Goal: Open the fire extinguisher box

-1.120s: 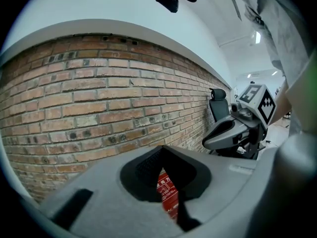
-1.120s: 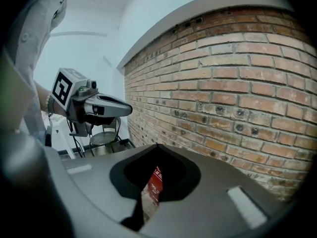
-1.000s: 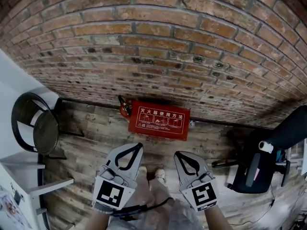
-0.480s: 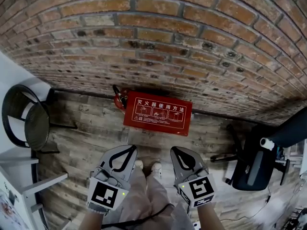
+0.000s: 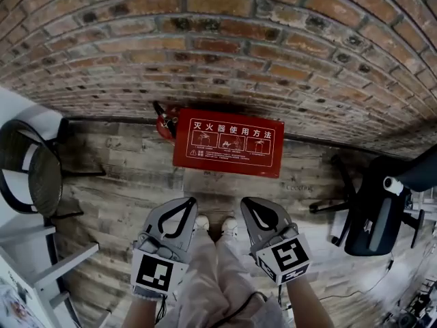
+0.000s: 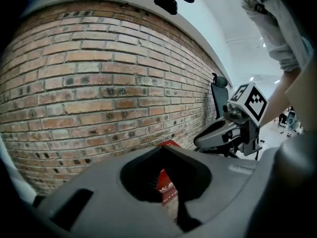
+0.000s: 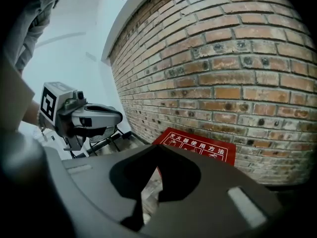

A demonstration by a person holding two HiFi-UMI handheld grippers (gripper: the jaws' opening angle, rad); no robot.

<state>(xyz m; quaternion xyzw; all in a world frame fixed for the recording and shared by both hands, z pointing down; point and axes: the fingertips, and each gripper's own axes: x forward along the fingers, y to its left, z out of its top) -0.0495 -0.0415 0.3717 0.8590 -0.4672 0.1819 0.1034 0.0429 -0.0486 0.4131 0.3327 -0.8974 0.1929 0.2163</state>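
The red fire extinguisher box (image 5: 229,142) with white print lies on the wooden floor against the brick wall, its lid closed. It also shows in the right gripper view as the red box (image 7: 198,145), and through the jaw window in the left gripper view as a red strip (image 6: 166,188). My left gripper (image 5: 186,203) and right gripper (image 5: 248,203) hang side by side above my shoes, well short of the box. Both are shut with nothing between the jaws. Each gripper sees the other: right gripper (image 6: 225,133), left gripper (image 7: 96,117).
A red extinguisher part (image 5: 162,123) pokes out at the box's left end. A black round chair (image 5: 31,176) and white shelving (image 5: 48,265) stand at the left. A black office chair (image 5: 379,210) stands at the right. The brick wall (image 5: 225,39) rises behind the box.
The box has come nearer and sits more centred in the head view. Both grippers stay shut and low, side by side.
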